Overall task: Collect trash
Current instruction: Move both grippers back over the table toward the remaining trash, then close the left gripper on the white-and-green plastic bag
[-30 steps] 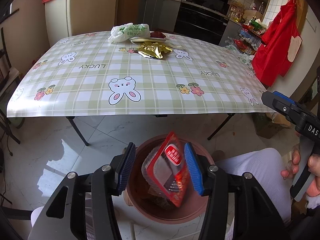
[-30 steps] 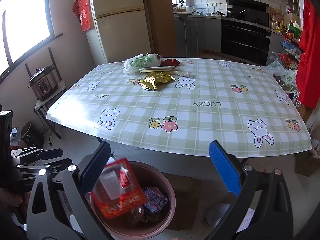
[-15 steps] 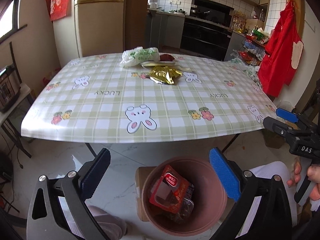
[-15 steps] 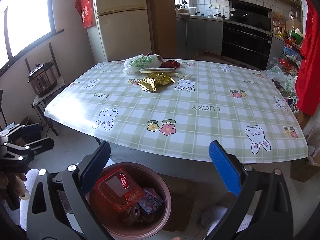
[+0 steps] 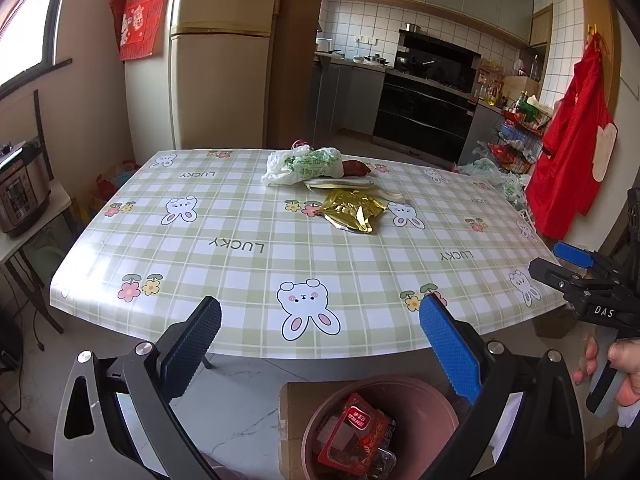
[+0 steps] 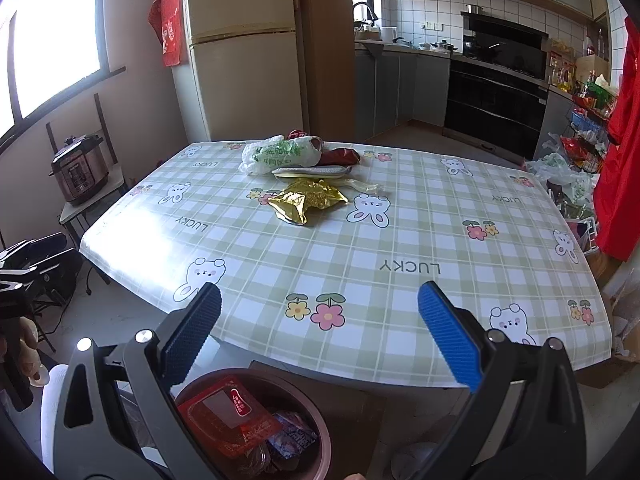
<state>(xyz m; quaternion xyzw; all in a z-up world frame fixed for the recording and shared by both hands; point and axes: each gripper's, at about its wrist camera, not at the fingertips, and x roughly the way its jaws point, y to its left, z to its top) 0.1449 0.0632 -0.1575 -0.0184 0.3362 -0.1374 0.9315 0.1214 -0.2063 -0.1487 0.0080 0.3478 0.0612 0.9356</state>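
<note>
A pink bin stands on the floor below the table's near edge, with a red wrapper and other wrappers inside; it also shows in the right wrist view. My left gripper is open and empty above the bin. My right gripper is open and empty beside it. On the table lie a gold foil wrapper, a white and green plastic bag and a dark red wrapper.
The checked tablecloth covers a folding table. A pressure cooker sits on a side stand at left. A fridge stands behind. A red garment hangs at right. Cardboard lies under the bin.
My left gripper let go of the red wrapper, which dropped into the bin, opened wide and rose toward the table. The right gripper also lifted slightly.
</note>
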